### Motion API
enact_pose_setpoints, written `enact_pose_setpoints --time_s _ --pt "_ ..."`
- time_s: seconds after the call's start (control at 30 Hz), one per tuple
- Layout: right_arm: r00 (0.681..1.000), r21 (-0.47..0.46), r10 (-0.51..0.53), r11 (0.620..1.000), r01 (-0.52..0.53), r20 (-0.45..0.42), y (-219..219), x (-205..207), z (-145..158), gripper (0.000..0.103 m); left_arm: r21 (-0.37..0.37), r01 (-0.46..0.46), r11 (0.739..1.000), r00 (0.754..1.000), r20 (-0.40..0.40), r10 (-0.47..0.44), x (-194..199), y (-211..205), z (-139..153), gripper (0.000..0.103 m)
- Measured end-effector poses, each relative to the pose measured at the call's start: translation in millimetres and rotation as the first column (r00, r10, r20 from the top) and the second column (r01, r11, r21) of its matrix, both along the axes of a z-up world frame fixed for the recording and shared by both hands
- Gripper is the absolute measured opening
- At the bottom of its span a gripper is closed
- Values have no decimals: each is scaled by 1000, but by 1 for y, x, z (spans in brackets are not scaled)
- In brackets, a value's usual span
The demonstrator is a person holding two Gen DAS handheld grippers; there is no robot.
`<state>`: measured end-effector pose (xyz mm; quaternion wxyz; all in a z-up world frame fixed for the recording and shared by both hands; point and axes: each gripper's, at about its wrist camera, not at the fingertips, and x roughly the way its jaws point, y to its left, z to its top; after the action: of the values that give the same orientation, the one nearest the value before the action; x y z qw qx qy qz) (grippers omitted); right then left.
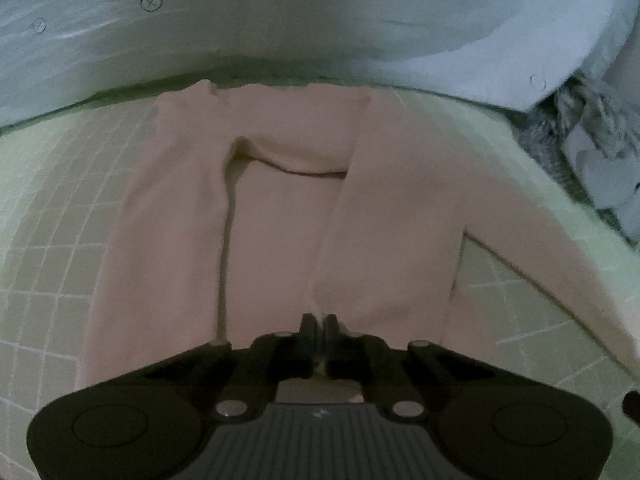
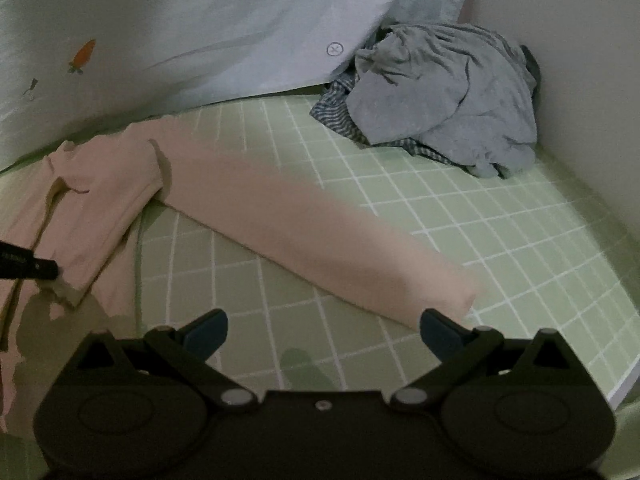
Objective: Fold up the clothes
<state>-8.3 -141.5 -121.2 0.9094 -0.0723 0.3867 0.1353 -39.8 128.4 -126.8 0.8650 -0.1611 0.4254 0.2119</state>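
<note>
Between left hand-held gripper (image 1: 319, 326) fingers: pink garment (image 1: 280, 216) hem.

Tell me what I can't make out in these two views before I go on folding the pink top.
- Pink top: near hem, left wrist view, hidden behind the left tongs.
- How much fabric they pinch: too dark.
- Sleeve: cuff, right wrist view, motion-blurred near the open right tongs.
- Pile of clothes: number of garments unclear, bunched.
- White cloth: cut off by the top edge.
</note>
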Motion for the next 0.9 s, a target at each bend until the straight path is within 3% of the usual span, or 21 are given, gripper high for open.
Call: enact_pose_setpoints --time_s 0.2,0.4,0.47,0.77,0.83,0.9 --pt "1000 17 3 1000 -3 6 -3 -15 2 103 -42 -67 997 993 99 70 -36 -6 32 4" --pt "999 39 40 998 -39 -7 7 -28 -1 103 -119 -172 978 965 179 191 -90 -12 65 4" --pt "999 46 52 998 -51 -11 10 -33 -3 103 -155 -230 961 950 180 256 -117 -14 69 4" --pt "994 75 104 992 -102 -22 31 -42 -3 103 -204 -373 905 920 44 389 -174 4 42 7" --pt "993 81 115 990 -113 -22 37 -41 -2 103 -212 -405 890 909 12 417 -187 9 36 16" --pt "992 86 126 989 -123 -22 44 -41 -1 103 -196 -412 890 907 5 421 -189 10 40 41"
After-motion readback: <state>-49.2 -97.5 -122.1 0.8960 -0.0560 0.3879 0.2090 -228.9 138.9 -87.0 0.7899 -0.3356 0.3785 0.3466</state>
